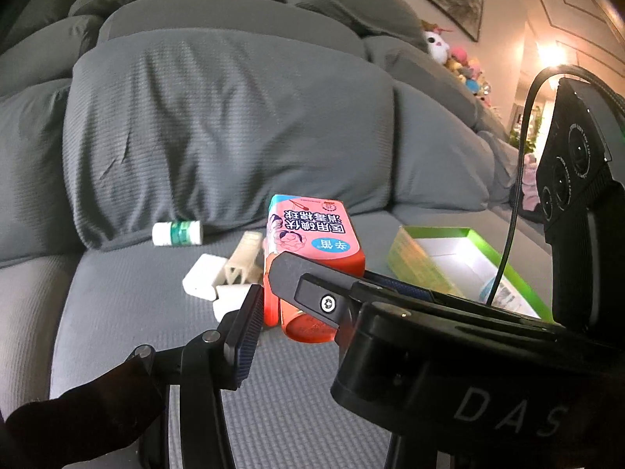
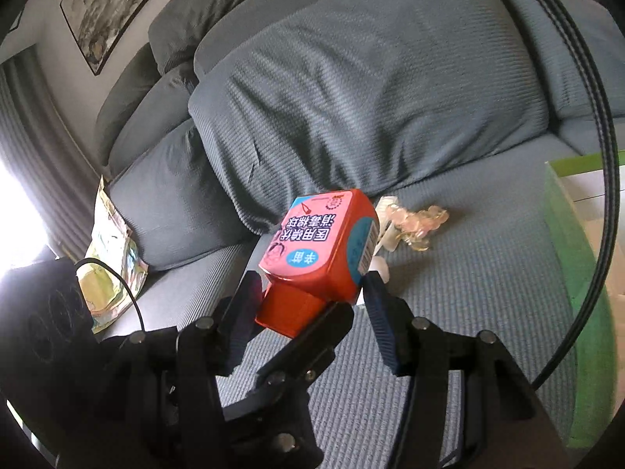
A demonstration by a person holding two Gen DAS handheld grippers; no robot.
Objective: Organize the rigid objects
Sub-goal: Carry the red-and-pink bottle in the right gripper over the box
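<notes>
Red and pink cardboard fills the near middle of both views: a small box [image 1: 312,234] [image 2: 320,242] hangs clear above the grey sofa seat [image 1: 136,305], caught between both tools. The left gripper [image 1: 267,285] is clamped on the box's lower end, with its ribbed pad against the left edge. The right gripper [image 2: 310,279] reaches in from the other side. Its two fingers bracket the narrower red end and the pads appear to press on it, though one finger of the left gripper crosses between them and hides part of the contact. Just behind the box on the seat lie some white blocks [image 1: 203,279] and a beige plastic piece [image 1: 244,260], and the right wrist view also shows a clump of clear pale bits [image 2: 414,222]. To the right stands an open green tray [image 1: 437,258] with a white inside, partly hidden by the right tool's body and a black cable [image 1: 519,195]. Farther back a white bottle [image 1: 177,233] with a green label lies on its side at the foot of the big back cushion [image 1: 226,129]. A colourful bag [image 2: 113,258] leans at the sofa's far left end. The box's long axis runs away from the fingers and tilts upward toward the cushion, printed pink face up, its lettering upside down to both cameras.
</notes>
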